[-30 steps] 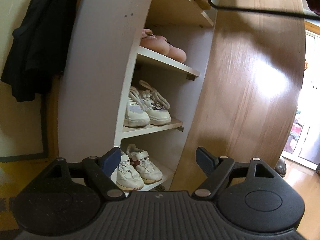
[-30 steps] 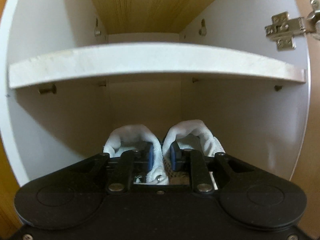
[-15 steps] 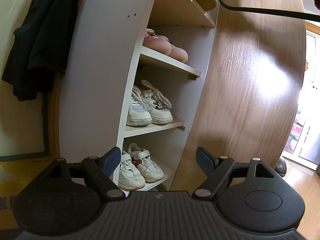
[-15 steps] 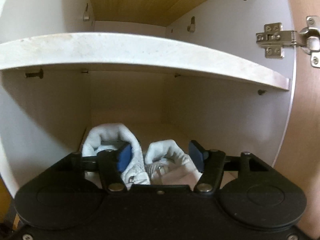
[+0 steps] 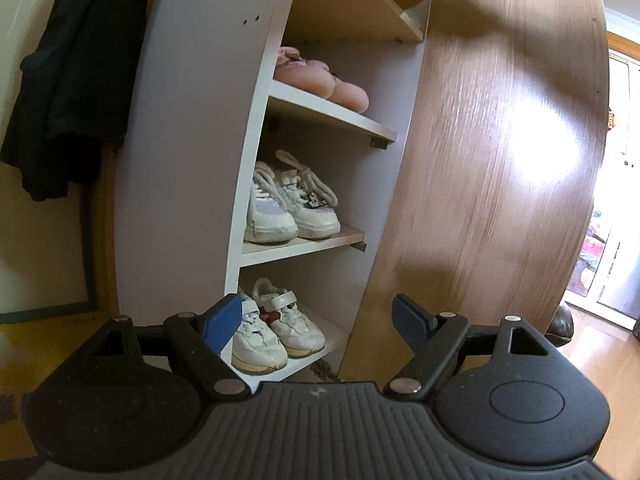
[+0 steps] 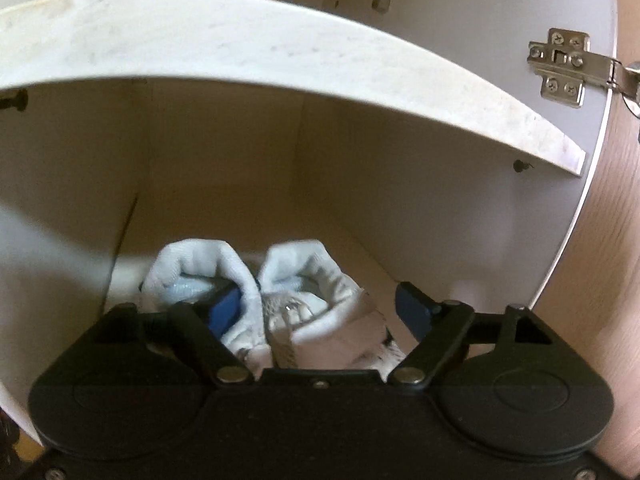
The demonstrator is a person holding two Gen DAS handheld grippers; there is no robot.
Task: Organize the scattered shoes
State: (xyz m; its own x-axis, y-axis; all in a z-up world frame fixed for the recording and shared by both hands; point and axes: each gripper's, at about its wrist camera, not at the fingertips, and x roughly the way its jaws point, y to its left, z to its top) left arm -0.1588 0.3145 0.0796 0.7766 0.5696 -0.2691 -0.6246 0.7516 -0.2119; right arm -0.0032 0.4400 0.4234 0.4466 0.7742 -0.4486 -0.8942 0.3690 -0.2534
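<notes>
In the right wrist view a pair of white shoes [image 6: 320, 276] stands on a white shelf floor inside the cabinet, heels toward me. My right gripper [image 6: 318, 304] straddles them and its jaws are opening. The left pad sits in the mouth of the left shoe [image 6: 192, 264]; the right pad stands apart from the right shoe. My left gripper [image 5: 314, 316] is open with nothing between its fingers, held in front of the shoe cabinet [image 5: 184, 160].
Three shelves hold pink shoes [image 5: 320, 80], white laced sneakers [image 5: 288, 204] and white strap sneakers [image 5: 276, 328]. The wooden cabinet door [image 5: 500, 160] stands open at the right. A white shelf board [image 6: 280, 52] hangs close above the right gripper. A black coat [image 5: 72, 72] hangs at the left.
The right gripper's jaws went from pinched on the two shoes' inner collars to wide apart, letting the pair go, and the view swung a little. The left gripper kept still.
</notes>
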